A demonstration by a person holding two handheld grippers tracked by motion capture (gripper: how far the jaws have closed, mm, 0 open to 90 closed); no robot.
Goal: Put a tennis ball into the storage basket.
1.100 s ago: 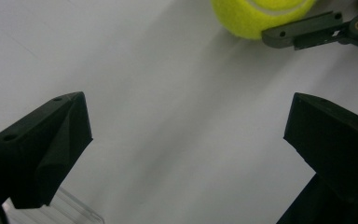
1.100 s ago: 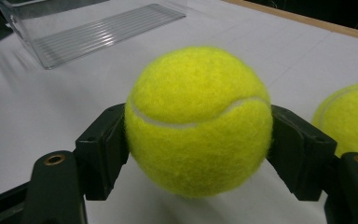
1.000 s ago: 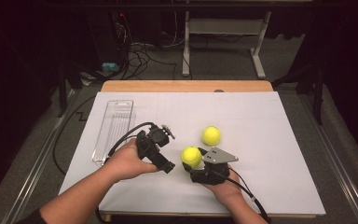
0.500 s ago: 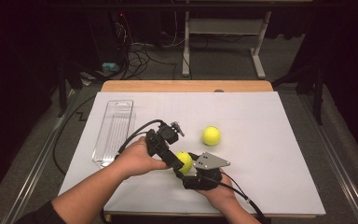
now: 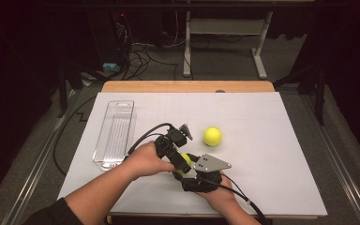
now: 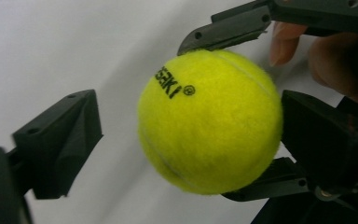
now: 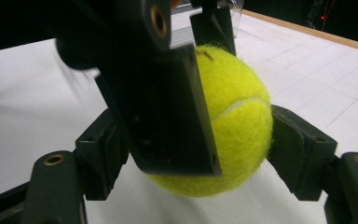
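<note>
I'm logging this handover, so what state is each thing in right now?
Right gripper: jaws shut on the held tennis ball.
Left gripper: jaws have just been closing around that ball, still open, one jaw clear of it.
Held tennis ball: clamped by the right gripper.
Loose tennis ball: lying free, apart from both grippers.
Clear tray: empty, lying flat.

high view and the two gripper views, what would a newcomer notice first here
A bright yellow tennis ball near the front of the white table, clamped in the right claw. The left claw has just been closing around that ball: one pad is apart from it, the other looks against it. A second yellow ball lies loose farther back, and a clear tray lies at the left.
</note>
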